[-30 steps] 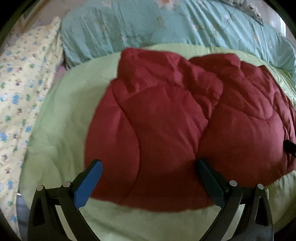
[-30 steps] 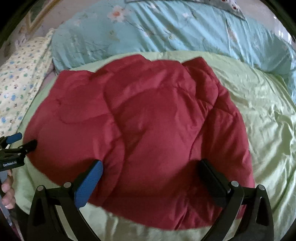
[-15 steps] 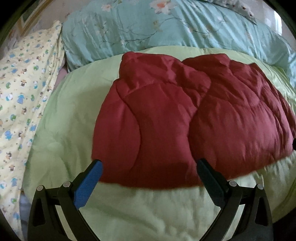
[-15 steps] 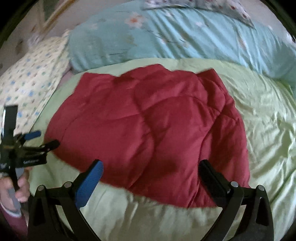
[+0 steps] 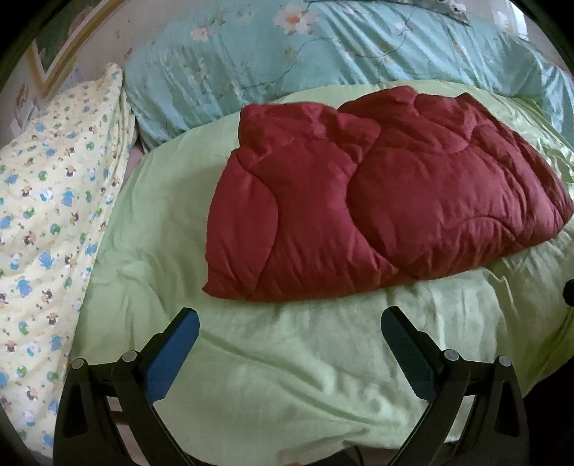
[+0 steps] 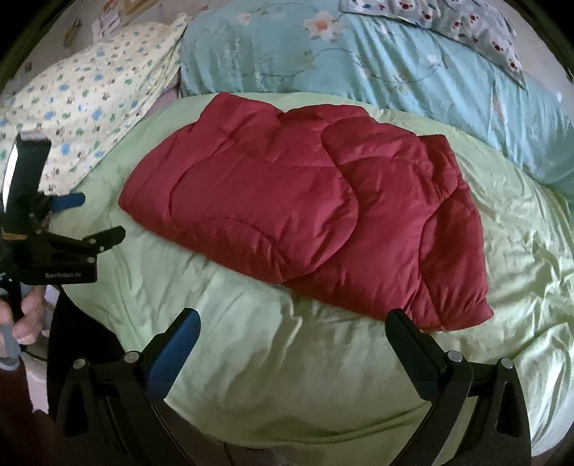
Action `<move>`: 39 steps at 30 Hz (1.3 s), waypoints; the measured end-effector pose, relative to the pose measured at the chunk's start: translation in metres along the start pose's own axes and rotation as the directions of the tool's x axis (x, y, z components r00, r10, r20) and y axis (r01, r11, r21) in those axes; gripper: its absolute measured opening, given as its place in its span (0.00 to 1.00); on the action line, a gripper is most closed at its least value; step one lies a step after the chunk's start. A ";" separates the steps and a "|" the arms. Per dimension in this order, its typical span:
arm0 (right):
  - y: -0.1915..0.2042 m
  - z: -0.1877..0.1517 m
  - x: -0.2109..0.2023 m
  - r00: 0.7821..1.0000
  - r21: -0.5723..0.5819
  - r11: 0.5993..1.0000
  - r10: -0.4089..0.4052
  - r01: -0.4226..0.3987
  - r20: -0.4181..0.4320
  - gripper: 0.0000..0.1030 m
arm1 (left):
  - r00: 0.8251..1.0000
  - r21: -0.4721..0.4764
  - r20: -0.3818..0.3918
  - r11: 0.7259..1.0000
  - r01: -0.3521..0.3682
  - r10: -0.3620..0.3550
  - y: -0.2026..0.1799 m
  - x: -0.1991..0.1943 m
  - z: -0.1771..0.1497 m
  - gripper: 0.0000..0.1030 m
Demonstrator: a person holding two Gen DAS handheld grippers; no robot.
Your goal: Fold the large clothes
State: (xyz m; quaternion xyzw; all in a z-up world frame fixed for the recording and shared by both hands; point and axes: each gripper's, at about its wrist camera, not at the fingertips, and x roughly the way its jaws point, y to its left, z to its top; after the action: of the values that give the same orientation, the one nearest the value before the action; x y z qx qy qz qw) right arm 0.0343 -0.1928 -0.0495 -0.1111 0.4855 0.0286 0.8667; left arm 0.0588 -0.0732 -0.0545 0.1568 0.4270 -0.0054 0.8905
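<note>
A padded dark-red garment (image 5: 376, 193) lies folded into a thick bundle on the light-green bedcover (image 5: 272, 358); the same garment (image 6: 308, 211) fills the middle of the right wrist view, one half lapped over the other. My left gripper (image 5: 290, 322) stands open a short way in front of its near edge, holding nothing. My right gripper (image 6: 294, 322) is open too, back from the garment's near hem with nothing between its fingers. At the far left of the right wrist view, a hand holds the left gripper (image 6: 93, 218) clear of the garment.
A light-blue floral duvet (image 6: 358, 61) is heaped along the far side of the bed. A yellow patterned pillow (image 5: 46, 200) lies to the left. A small patterned pillow (image 6: 459, 25) sits at the far right. The bed's near edge drops off below the grippers.
Both grippers have drawn back toward me from the red garment, which now lies free on the bedcover. The jaws stayed open throughout.
</note>
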 end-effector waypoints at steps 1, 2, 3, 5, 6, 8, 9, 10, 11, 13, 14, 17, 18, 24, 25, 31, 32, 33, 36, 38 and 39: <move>0.001 0.000 -0.002 1.000 -0.007 1.000 -0.004 0.004 0.001 1.00 | 1.000 0.005 0.007 1.000 0.000 0.000 -0.002 -0.004 -0.001 1.00; 0.002 0.001 -0.003 1.000 -0.010 1.000 -0.005 0.005 0.001 1.00 | 1.000 0.010 0.014 1.000 0.000 0.000 -0.004 -0.007 0.000 1.00; 0.002 0.002 -0.004 1.000 -0.010 1.000 -0.009 0.009 0.004 1.00 | 1.000 0.011 0.018 1.000 -0.001 0.001 -0.005 -0.010 -0.001 1.00; 0.001 0.004 -0.008 1.000 -0.002 1.000 -0.019 0.019 0.016 1.00 | 1.000 0.013 0.029 1.000 0.000 -0.001 -0.005 -0.015 -0.002 1.00; 0.000 0.005 -0.009 1.000 0.004 1.000 -0.020 0.020 0.022 1.00 | 0.999 0.014 0.033 1.000 0.002 -0.003 -0.006 -0.018 -0.002 1.00; -0.003 0.007 -0.013 0.999 0.023 1.000 -0.018 0.017 0.033 1.00 | 0.999 0.014 0.037 1.000 0.003 -0.004 -0.006 -0.021 -0.002 1.00; -0.004 0.007 -0.015 0.999 0.031 0.999 -0.016 0.015 0.039 1.00 | 0.999 0.013 0.041 1.000 0.003 -0.003 -0.006 -0.023 -0.002 1.00; -0.006 0.008 -0.017 0.999 0.039 0.999 -0.014 0.012 0.047 1.00 | 0.999 0.012 0.044 1.000 0.002 -0.003 -0.006 -0.024 -0.001 1.00; -0.008 0.008 -0.020 0.998 0.049 0.999 -0.011 0.009 0.056 1.00 | 0.999 0.010 0.046 1.000 0.001 -0.002 -0.006 -0.026 -0.001 1.00; -0.009 0.010 -0.023 0.998 0.058 0.998 -0.013 0.009 0.063 1.00 | 0.999 0.007 0.052 1.000 0.003 -0.004 -0.007 -0.028 0.000 1.00; -0.010 0.011 -0.024 0.998 0.062 0.998 -0.017 0.013 0.068 1.00 | 0.999 0.006 0.054 1.000 0.003 -0.003 -0.008 -0.029 0.001 1.00; -0.013 0.012 -0.023 0.997 0.071 0.997 -0.015 0.010 0.070 1.00 | 0.999 0.005 0.050 1.000 0.006 -0.006 -0.009 -0.028 0.003 1.00; -0.014 0.011 -0.022 0.998 0.072 0.997 -0.013 0.008 0.066 1.00 | 0.999 0.008 0.047 1.000 0.008 -0.009 -0.009 -0.026 0.003 1.00; -0.016 0.010 -0.011 0.999 0.081 0.997 -0.009 0.006 0.042 1.00 | 0.999 0.021 0.034 1.000 0.012 -0.013 -0.012 -0.017 0.008 1.00; -0.016 0.010 -0.010 0.999 0.082 0.997 -0.007 0.003 0.041 1.00 | 0.999 0.022 0.033 1.000 0.012 -0.013 -0.013 -0.016 0.009 1.00; -0.022 0.011 -0.001 1.000 0.101 0.995 -0.010 0.007 0.025 1.00 | 0.999 0.026 0.029 1.000 0.018 -0.018 -0.018 -0.007 0.017 1.00; -0.023 0.012 0.000 1.000 0.105 0.994 -0.009 0.007 0.024 1.00 | 0.999 0.024 0.029 1.000 0.018 -0.019 -0.019 -0.005 0.018 1.00; -0.024 0.012 0.001 1.000 0.109 0.994 -0.010 0.007 0.023 1.00 | 0.999 0.023 0.028 1.000 0.020 -0.020 -0.020 -0.004 0.019 1.00; -0.026 0.014 0.003 1.000 0.115 0.993 -0.015 0.013 0.021 1.00 | 0.999 0.014 0.023 0.999 0.032 -0.033 -0.021 -0.001 0.022 1.00; -0.027 0.014 0.006 1.000 0.116 0.993 -0.020 0.018 0.014 1.00 | 0.999 0.012 0.023 0.999 0.031 -0.032 -0.021 0.001 0.023 1.00; -0.028 0.015 0.007 1.000 0.116 0.993 -0.022 0.021 0.011 1.00 | 0.999 0.011 0.021 1.000 0.029 -0.029 -0.021 0.001 0.024 1.00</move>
State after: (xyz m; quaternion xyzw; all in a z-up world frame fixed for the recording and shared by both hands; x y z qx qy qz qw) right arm 0.0544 -0.2171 -0.0433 -0.0658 0.4797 -0.0081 0.8749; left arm 0.0746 -0.0998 -0.0476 0.1552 0.4196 -0.0224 0.8941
